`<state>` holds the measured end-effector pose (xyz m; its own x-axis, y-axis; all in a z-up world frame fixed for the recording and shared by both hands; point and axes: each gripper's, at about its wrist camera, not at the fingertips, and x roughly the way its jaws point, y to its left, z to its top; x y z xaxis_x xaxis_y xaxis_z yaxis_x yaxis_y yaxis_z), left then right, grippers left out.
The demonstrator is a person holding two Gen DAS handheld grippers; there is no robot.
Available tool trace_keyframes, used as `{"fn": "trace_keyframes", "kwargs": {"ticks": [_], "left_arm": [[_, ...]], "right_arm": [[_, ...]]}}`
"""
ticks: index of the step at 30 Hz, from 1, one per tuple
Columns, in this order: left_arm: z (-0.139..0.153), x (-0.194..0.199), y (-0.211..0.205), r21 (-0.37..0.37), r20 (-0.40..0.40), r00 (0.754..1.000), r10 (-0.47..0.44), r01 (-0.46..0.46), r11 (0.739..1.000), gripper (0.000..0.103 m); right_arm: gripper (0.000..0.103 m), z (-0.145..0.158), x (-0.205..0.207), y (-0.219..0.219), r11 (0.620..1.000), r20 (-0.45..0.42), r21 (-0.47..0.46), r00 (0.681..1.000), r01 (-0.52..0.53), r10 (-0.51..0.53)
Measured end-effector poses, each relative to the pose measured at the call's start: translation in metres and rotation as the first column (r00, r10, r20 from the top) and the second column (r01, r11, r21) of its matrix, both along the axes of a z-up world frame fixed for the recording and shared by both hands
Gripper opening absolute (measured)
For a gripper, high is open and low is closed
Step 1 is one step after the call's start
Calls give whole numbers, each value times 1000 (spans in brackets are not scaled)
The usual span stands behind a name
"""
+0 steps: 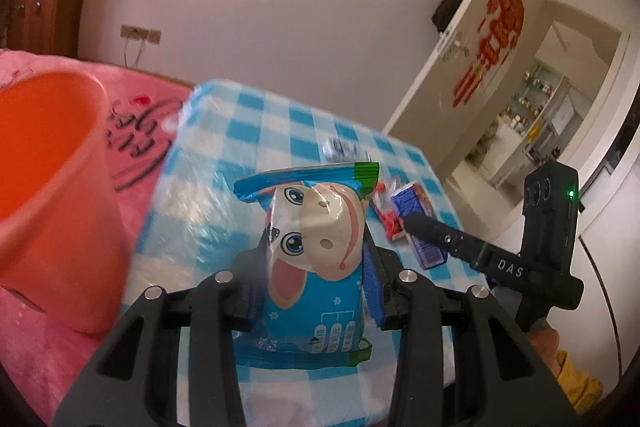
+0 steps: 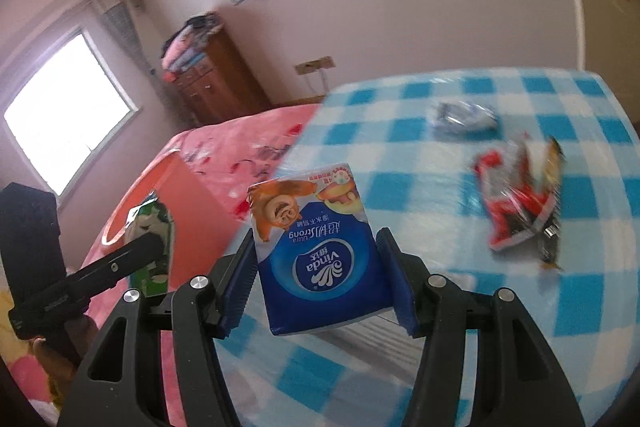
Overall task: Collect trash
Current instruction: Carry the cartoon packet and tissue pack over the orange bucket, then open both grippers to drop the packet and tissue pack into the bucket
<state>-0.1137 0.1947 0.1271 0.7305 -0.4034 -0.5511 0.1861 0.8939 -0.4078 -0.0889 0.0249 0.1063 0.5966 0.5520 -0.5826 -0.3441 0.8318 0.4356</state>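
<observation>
Both tongs loaded. Left tongs (image 1: 316,291) clamped on a blue wet-wipe pack with a cartoon face (image 1: 316,267), centre of the left wrist view, long axis running straight out along the fingers, sealed end pointing away and up. Right tongs (image 2: 320,283) clamped on a blue Vinda tissue pack (image 2: 320,251), centre of the right wrist view, long axis also along the fingers, print upside down to the camera, far end tilted up.

Both packs look clear of the checked surface (image 1: 248,131), judging by the gap under them.

Key relation: orange bin (image 1: 48,163) sits at left of the left wrist view on the pink bed (image 1: 32,331), beside the surface's left edge. In the right wrist view it lies left of centre, beyond the left tongs. Left hand is nearer, so I'd drop the wipes first.

Still on the surface: red wrapper (image 2: 516,203) and a crumpled clear-blue wrapper (image 2: 464,117), upper right of the right wrist view, well apart from both tongs.
</observation>
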Motion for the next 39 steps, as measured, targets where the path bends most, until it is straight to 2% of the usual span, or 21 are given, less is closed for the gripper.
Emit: {"fn": "trace_keyframes", "kwargs": {"ticks": [7,15,22,32,34,36,37,39], "left_arm": [[36,-13,46,-5,84,989,126,-126,992,41],[51,-24,112,-5,115,945,306,-308,951,41],[45,-21,155,1,91,903,419,-421,907,41],[26,-8,171,11,36,875,482,-483,875,42],[23,-8,174,12,26,867,497,-497,867,49],[22,-10,174,21,35,856,516,-516,856,61],[23,-10,174,35,41,848,528,-529,848,64],[24,-12,175,45,53,837,544,-546,836,84]], "right_arm": [[59,40,10,65,989,54,8,987,-150,150],[59,75,19,146,952,126,-15,944,-307,306],[59,84,30,204,918,133,-19,909,-397,396],[61,71,48,252,896,105,-28,890,-444,444],[62,65,51,258,887,84,-5,884,-461,460],[72,61,54,260,890,76,5,888,-455,454],[78,59,56,259,894,78,12,892,-447,445],[84,58,57,253,901,82,42,901,-431,427]]}}
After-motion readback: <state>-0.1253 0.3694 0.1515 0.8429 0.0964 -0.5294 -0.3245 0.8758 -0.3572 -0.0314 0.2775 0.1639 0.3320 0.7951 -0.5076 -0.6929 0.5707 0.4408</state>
